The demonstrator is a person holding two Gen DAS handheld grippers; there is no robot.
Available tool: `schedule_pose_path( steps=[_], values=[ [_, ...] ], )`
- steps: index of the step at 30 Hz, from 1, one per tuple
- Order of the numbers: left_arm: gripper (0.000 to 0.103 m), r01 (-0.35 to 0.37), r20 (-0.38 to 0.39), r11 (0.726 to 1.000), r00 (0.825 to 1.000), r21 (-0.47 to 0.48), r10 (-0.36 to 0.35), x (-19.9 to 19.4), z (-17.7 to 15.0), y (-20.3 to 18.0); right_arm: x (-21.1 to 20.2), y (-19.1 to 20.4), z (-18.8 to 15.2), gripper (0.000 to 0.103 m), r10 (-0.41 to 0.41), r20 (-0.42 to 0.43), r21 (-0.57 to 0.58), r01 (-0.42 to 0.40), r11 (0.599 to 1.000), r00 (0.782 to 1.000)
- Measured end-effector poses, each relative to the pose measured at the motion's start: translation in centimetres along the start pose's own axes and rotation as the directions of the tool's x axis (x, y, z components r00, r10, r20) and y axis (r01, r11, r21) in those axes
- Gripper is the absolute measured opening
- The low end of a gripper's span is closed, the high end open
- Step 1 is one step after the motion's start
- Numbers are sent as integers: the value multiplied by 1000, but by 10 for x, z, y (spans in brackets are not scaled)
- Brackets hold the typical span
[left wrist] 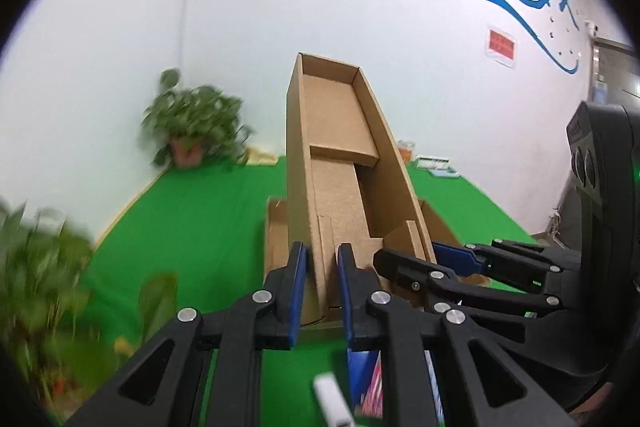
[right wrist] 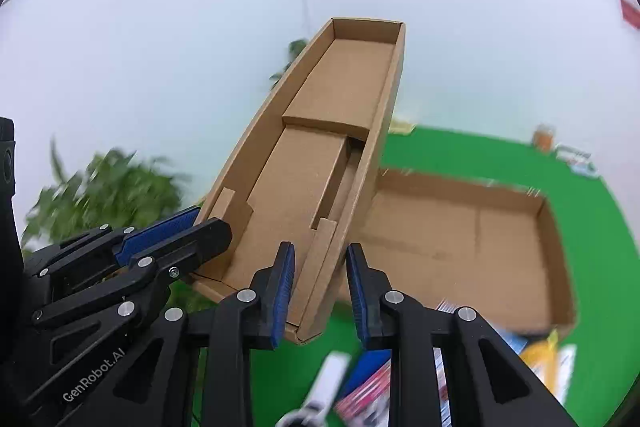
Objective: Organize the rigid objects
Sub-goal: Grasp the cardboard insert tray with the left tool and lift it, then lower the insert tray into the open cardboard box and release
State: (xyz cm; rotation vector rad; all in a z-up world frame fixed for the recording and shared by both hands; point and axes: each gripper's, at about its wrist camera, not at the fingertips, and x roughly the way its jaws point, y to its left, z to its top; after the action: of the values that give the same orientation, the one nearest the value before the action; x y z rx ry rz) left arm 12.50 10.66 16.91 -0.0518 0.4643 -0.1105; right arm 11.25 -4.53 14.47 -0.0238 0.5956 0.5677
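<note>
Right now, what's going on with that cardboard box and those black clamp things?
A person is working two hand-held grippers, and both grip the near end of a long, narrow cardboard box, holding it tilted up off the green table. The left gripper has its jaws shut on the box's left wall, the right gripper on its right wall. A wider, shallow cardboard tray lies empty on the table beneath, with some small packaged items lying nearer.

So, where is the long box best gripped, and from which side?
Grip the long box by its thin side walls at the near end, coming from that end, one finger inside, one outside. The open top leaves the walls free to pinch. The left gripper holds the left wall so, the right gripper the right.
</note>
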Motion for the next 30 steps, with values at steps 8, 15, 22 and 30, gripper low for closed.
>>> schedule_pose_path(
  steps=[8, 15, 22, 30],
  values=[
    [15, 24, -138, 999, 990, -26, -27, 89, 22, 20, 89, -49, 65, 24, -7, -162, 62, 17, 998, 987],
    [15, -11, -350, 991, 936, -131, -35, 172, -39, 61, 217, -61, 35, 23, 61, -386, 135, -9, 991, 920],
    [14, -26, -453, 990, 891, -140, -41, 213, -70, 58, 294, -77, 13, 20, 44, -481, 148, 31, 989, 876],
    [15, -41, -505, 991, 862, -130, -31, 233, -82, 69, 324, -94, -18, 19, 101, -531, 243, 38, 969, 841]
  ],
)
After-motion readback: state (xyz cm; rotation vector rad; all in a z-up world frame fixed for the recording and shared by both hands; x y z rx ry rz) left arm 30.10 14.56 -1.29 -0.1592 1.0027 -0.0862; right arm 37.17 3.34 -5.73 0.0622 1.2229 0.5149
